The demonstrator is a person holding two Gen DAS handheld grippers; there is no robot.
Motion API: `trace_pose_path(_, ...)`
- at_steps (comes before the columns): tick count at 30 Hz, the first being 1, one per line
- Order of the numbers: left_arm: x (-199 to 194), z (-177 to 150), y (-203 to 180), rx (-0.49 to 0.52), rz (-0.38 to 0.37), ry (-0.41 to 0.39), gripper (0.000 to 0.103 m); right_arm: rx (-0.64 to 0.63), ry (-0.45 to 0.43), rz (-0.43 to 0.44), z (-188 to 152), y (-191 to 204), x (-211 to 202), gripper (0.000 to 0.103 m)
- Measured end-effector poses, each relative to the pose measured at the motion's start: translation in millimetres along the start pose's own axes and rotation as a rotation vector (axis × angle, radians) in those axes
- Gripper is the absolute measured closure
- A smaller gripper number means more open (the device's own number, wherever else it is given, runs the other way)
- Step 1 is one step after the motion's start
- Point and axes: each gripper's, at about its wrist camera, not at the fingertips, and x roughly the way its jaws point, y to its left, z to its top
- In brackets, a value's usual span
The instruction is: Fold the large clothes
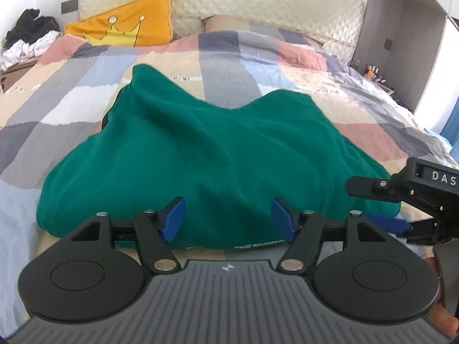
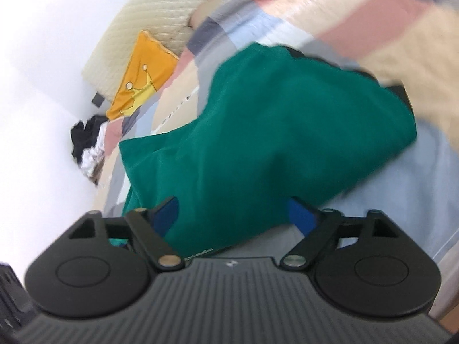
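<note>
Right now the green garment [image 1: 200, 154] lies in a rumpled heap on the patchwork bedspread [image 1: 358, 106], straight ahead of both my tools. My left gripper [image 1: 228, 220] is released: its blue pads [image 1: 173, 219] stand wide apart, and the near hem of the cloth, with a line of small white print, sits just beyond and between them without either pad pressing on it. My right gripper [image 2: 233, 219] is let go as well, jaws spread; through its own tilted, blurred camera the garment [image 2: 272, 132] fills the middle, its near edge running down to the left pad [image 2: 167, 215], though I cannot tell whether cloth and pad touch there. From my left camera the right tool [image 1: 401, 195] shows at the garment's right edge, close beside the fabric, one blue pad low by the hem. Farther up the bed a yellow cushion [image 1: 129, 23] with a crown leans against the quilted headboard [image 1: 258, 0], well apart from the garment, and a pile of dark and white clothes [image 1: 31, 37] sits at the far left.
</note>
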Motion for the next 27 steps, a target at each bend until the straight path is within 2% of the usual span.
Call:
trace_pose_path(3, 5, -1, 3, -0.02, 0.002, 0.017, 0.024, 0.066, 0.03, -0.011, 1, -13, 8, 0.008)
trace_pose_path(5, 8, -1, 5, -0.034, 0.0, 0.023, 0.018, 0.105, 0.033, 0.007, 2, -18, 12, 0.009)
trace_pose_path(8, 12, 0, 7, -0.049, 0.01, 0.033, 0.012, 0.193, 0.071, 0.096, 1, -25, 22, 0.009)
trace_pose_path(13, 16, 2, 14, -0.087, 0.014, 0.046, 0.008, 0.279, 0.075, 0.132, -1, -29, 41, 0.007)
trace_pose_path(17, 19, 3, 19, -0.127, 0.005, 0.065, 0.008, 0.396, 0.102, 0.164, 0, -43, 56, 0.006)
trace_pose_path(20, 19, 3, 30, -0.193, -0.009, 0.068, 0.008, 0.455, 0.102, 0.211, -1, -49, 59, 0.0)
trace_pose_path(27, 21, -11, 68, -0.397, -0.047, 0.089, 0.008, 0.429, 0.042, 0.315, 2, -39, 47, 0.0)
